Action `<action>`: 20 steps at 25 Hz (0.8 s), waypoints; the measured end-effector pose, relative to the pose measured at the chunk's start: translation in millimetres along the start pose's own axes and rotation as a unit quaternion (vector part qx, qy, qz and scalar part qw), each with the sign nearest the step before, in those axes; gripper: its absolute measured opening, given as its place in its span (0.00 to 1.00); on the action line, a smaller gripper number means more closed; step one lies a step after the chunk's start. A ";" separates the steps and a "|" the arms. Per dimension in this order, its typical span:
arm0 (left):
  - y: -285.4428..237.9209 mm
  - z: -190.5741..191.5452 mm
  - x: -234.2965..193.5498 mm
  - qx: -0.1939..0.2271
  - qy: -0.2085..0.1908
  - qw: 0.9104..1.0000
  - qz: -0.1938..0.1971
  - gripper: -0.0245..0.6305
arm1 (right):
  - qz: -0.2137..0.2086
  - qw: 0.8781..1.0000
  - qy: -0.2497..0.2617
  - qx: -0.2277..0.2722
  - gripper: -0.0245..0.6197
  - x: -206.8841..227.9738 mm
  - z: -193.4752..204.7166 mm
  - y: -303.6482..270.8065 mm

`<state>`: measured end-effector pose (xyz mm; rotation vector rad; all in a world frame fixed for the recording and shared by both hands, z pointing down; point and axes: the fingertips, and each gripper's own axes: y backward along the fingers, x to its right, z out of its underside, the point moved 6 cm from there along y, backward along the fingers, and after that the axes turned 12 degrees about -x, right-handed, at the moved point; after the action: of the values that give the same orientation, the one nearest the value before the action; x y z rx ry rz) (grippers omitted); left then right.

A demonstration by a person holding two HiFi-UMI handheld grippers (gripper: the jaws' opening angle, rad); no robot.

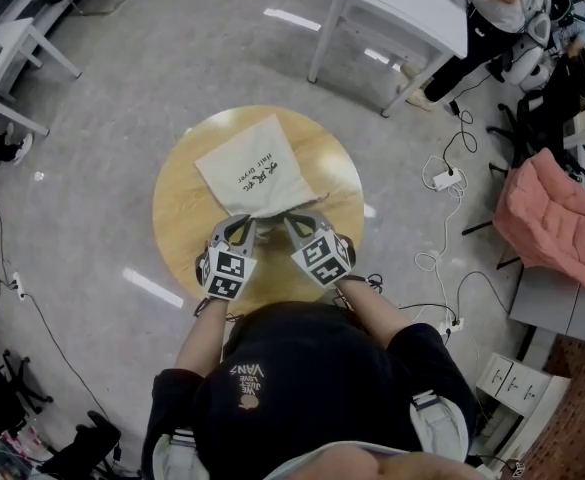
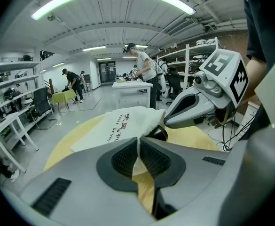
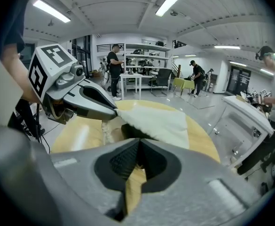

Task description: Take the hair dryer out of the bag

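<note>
A cream cloth bag (image 1: 257, 168) with dark print lies flat on the round wooden table (image 1: 187, 218), its mouth toward me. My left gripper (image 1: 240, 224) is shut on the left corner of the mouth, and cream fabric shows between its pads (image 2: 138, 144). At the right corner my right gripper (image 1: 294, 220) has its jaws closed, and they seem to pinch the rim. The rim is stretched between the two tips. The dark hair dryer (image 2: 159, 133) peeks out of the open mouth (image 3: 130, 132); most of it is hidden inside the bag.
A white table (image 1: 402, 3) with a person at it stands beyond the round table at upper right. A power strip and cables (image 1: 444, 180) lie on the floor to the right, near a pink cushioned chair (image 1: 552, 213). A white desk (image 1: 12, 48) is at far left.
</note>
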<state>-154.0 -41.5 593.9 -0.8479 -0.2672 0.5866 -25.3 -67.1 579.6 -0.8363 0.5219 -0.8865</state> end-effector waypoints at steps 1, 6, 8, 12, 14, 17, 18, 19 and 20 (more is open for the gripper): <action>0.0 -0.3 -1.5 0.000 0.000 1.000 0.001 0.09 | 0.001 1.000 0.000 -0.001 0.04 0.8 -1.1 -1.7; 1.5 0.4 -4.3 -0.001 0.000 1.000 0.005 0.09 | 0.010 1.000 0.005 0.001 0.04 2.7 -3.8 -5.1; 0.7 0.5 -4.9 -0.001 -0.001 1.000 0.007 0.09 | 0.009 1.000 0.009 0.001 0.04 3.3 -4.9 -7.1; -1.2 1.1 -6.5 -0.001 0.000 1.000 0.010 0.09 | -0.002 1.000 0.021 -0.011 0.21 0.8 -5.7 -14.3; -0.9 1.2 -6.9 -0.001 0.000 1.000 0.010 0.09 | -0.001 0.999 0.030 -0.012 0.21 0.3 -6.3 -15.7; -0.1 1.5 -6.5 0.000 0.001 1.000 0.011 0.09 | 0.000 0.999 0.043 -0.012 0.22 -0.1 -8.3 -16.3; 0.1 1.5 -6.4 0.000 0.002 1.000 0.010 0.09 | 0.000 0.999 0.048 -0.013 0.23 -0.3 -9.0 -16.5; 0.2 1.2 -6.2 0.001 0.002 1.000 0.010 0.09 | 0.001 0.999 0.052 -0.013 0.23 -0.3 -9.5 -16.5; 0.4 0.8 -6.0 0.002 0.002 1.000 0.010 0.09 | 0.002 0.998 0.056 -0.013 0.23 -0.2 -9.9 -16.7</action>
<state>-159.3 -44.4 594.1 -0.8491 -0.2533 0.6040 -40.0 -77.0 587.4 -0.8126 0.6346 -0.9292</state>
